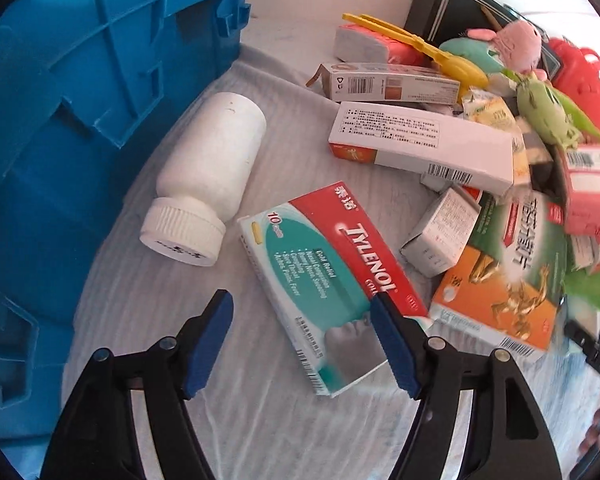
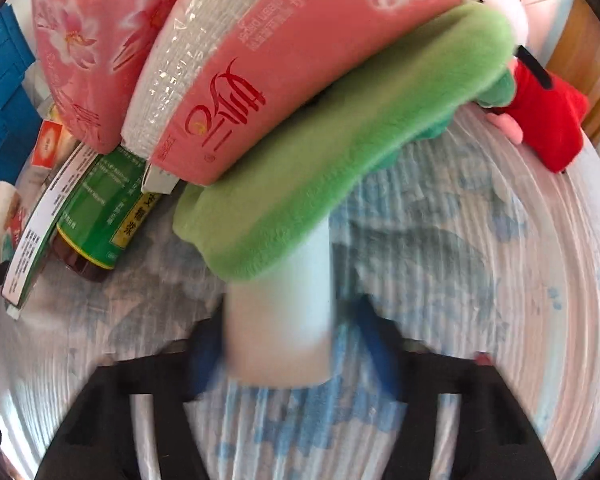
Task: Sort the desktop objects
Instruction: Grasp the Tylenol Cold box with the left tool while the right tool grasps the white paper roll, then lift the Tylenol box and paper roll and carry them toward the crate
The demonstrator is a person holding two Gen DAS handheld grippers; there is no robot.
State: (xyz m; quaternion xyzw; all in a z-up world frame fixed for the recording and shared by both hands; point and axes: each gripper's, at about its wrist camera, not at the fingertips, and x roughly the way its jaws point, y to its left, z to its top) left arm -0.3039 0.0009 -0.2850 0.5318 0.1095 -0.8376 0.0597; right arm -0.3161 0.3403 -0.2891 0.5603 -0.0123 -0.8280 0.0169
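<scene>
In the left wrist view my left gripper [image 1: 302, 312] is open and empty just above a Tylenol box [image 1: 328, 276] lying flat on the white cloth; its right finger overlaps the box. A white pill bottle [image 1: 204, 176] lies on its side to the left. In the right wrist view my right gripper [image 2: 288, 332] is blurred, with a white cylinder [image 2: 280, 312] between its fingers, the cylinder's far end under a green plush [image 2: 340, 136]. Whether the fingers grip it I cannot tell.
A blue plastic crate [image 1: 60, 120] fills the left. A pile of medicine boxes [image 1: 420, 144], an orange box [image 1: 496, 300], yellow tongs [image 1: 416, 44] and plush toys [image 1: 548, 112] lies right. Pink tissue packs [image 2: 284, 60], a green-labelled bottle [image 2: 100, 208] and a red plush [image 2: 548, 120] lie ahead.
</scene>
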